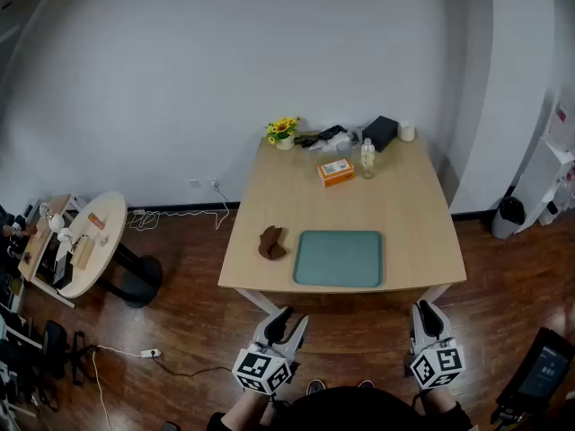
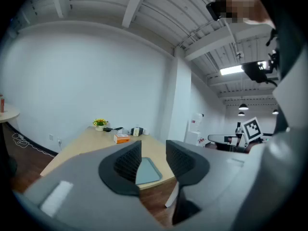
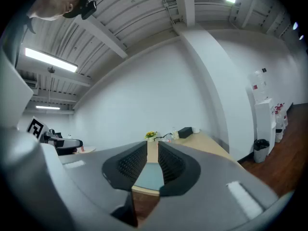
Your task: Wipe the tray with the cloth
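Note:
A teal tray [image 1: 339, 258] lies at the near edge of a light wooden table [image 1: 404, 214]. A crumpled brown cloth [image 1: 271, 241] rests on the tabletop just left of the tray. Both grippers hang in front of the table, short of its edge and over the wooden floor. My left gripper [image 1: 286, 323] is open with a clear gap and nothing between its jaws; the tray [image 2: 147, 170] shows through that gap. My right gripper [image 1: 427, 317] stands only slightly open, also empty, and a strip of the tray [image 3: 148, 174] shows between its pads.
At the table's far end stand a pot of yellow flowers [image 1: 283, 131], an orange box [image 1: 336, 171], a clear bottle [image 1: 367, 158], a black box [image 1: 381, 133] and a white roll [image 1: 406, 132]. A round side table [image 1: 90, 241] stands left. A black bin [image 1: 510, 214] is at right.

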Available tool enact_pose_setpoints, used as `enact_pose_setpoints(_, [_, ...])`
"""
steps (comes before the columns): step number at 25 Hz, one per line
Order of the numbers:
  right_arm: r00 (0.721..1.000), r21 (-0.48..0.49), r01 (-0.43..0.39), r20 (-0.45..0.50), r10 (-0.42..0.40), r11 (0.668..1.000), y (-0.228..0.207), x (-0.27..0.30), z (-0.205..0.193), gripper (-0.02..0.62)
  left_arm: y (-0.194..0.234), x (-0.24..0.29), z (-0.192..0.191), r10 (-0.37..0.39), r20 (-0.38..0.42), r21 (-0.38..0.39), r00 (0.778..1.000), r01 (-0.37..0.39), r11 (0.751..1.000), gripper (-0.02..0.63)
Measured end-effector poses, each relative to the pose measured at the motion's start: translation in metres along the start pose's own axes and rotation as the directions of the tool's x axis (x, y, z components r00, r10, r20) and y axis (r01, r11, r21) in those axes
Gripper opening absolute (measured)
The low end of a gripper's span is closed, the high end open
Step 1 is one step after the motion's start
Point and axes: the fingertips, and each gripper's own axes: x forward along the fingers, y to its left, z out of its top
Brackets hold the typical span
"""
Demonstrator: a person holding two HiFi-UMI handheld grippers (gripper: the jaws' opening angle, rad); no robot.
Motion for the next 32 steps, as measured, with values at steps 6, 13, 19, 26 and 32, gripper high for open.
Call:
enact_pose_setpoints(6, [1.0,0.014,-0.011,-0.025,0.011,1.0,-0.02,0.026,-0.007,0.074,0.012,0.021,0.005,0.028,-0.001,-0.011,1.0,-0.028,1.0,0.143])
enact_pose_setpoints(13, [0.996,0.024,0.037,-0.086,-0.034,0.999,-0.045,0.094,-0.033,0.074,0.068,0.073,-0.005,0.015,-0.039,-0.013,0.999,-0.016,1.0,0.143])
enact_pose_setpoints(19, [0.992,0.032,0.117,-0.051,-0.115,0.993,-0.044,0.191,-0.009,0.077,0.135,0.142,0.037,-0.076,-0.004,-0.002,0.997,0.076,0.997,0.143])
enact_pose_setpoints(26, [0.971,0.011,0.161,-0.183,-0.156,0.987,-0.071,0.259,-0.048,0.104,0.176,0.202,0.039,-0.114,-0.064,0.02,0.991,0.116,0.993,0.143])
enact_pose_setpoints(32, [0.836,-0.009,0.151,-0.533,-0.132,0.988,-0.128,0.303,-0.178,0.161,0.216,0.251,-0.006,-0.007,-0.155,-0.06,0.988,-0.002,0.998,0.144])
